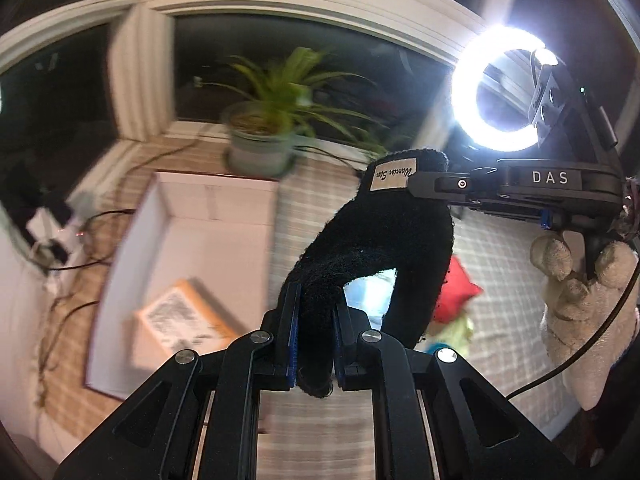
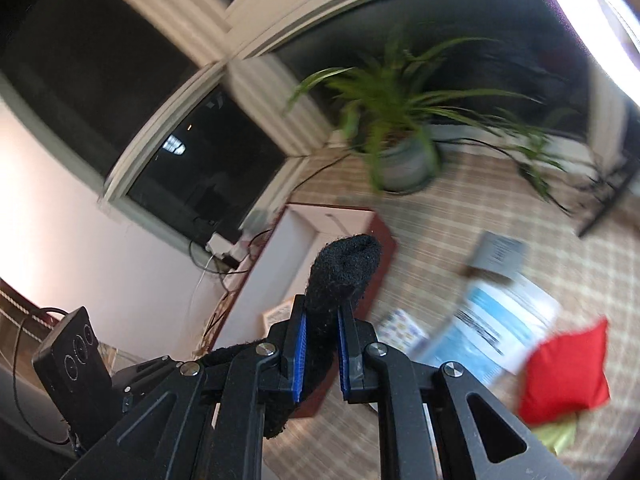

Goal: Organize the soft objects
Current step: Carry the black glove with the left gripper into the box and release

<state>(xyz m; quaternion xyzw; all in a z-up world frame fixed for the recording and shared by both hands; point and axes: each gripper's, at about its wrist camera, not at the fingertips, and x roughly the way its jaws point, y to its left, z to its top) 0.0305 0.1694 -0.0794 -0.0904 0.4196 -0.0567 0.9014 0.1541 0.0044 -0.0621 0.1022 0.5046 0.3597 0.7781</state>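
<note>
Black fleece sock arches lengthwise between left claw and right claw, both clamping it.

Dark window panes sit in thick white frames — it looks like night outside. On the sill stands a potted plant with long green leaves. Below it lies a checked beige cloth covering the surface. A bright ring light glows at the right, the strongest light in the room. A plain pale wall stands at the left — black cables trail beneath the window.
</note>
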